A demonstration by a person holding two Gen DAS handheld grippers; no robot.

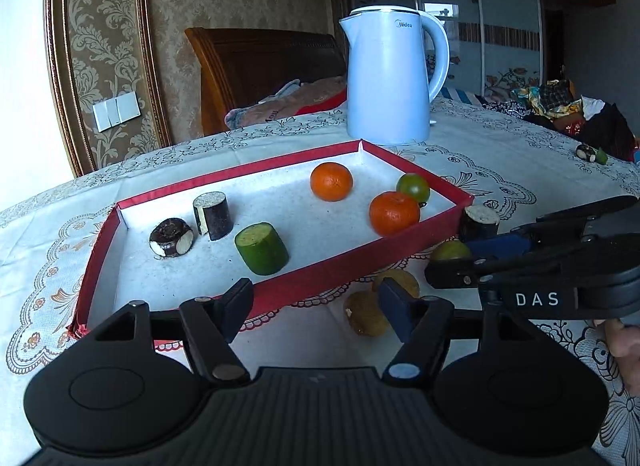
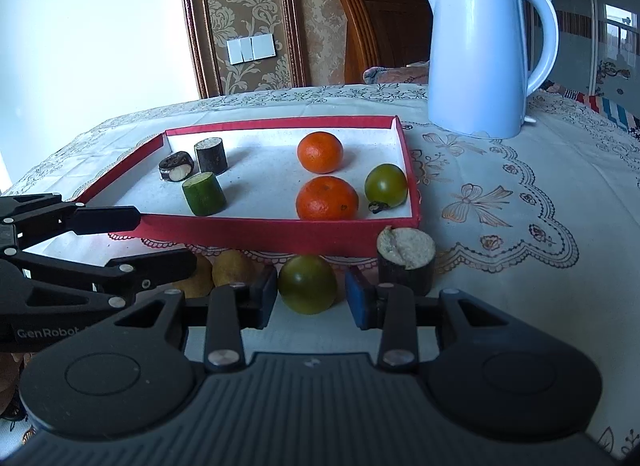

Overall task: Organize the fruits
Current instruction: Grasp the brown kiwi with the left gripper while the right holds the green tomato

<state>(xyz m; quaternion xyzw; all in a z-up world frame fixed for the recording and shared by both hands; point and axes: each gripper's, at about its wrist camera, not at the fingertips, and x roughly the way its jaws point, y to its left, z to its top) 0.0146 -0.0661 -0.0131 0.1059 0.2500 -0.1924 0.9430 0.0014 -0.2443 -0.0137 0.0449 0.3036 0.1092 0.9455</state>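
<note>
Green fruit (image 2: 307, 284) seemingly between right tongs (image 2: 311, 300).

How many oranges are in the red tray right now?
2. One orange sits toward the far side of the red tray; the other orange lies nearer the front wall, beside a green tomato. None looks hidden.

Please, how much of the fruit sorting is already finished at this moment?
Done: two oranges, a green fruit and three cane pieces lie in the red tray. In hand: the right tongs straddle another green fruit on the cloth. Remaining: that fruit, two brownish fruits near the open left tongs, and a cane piece beside the tray.
</note>
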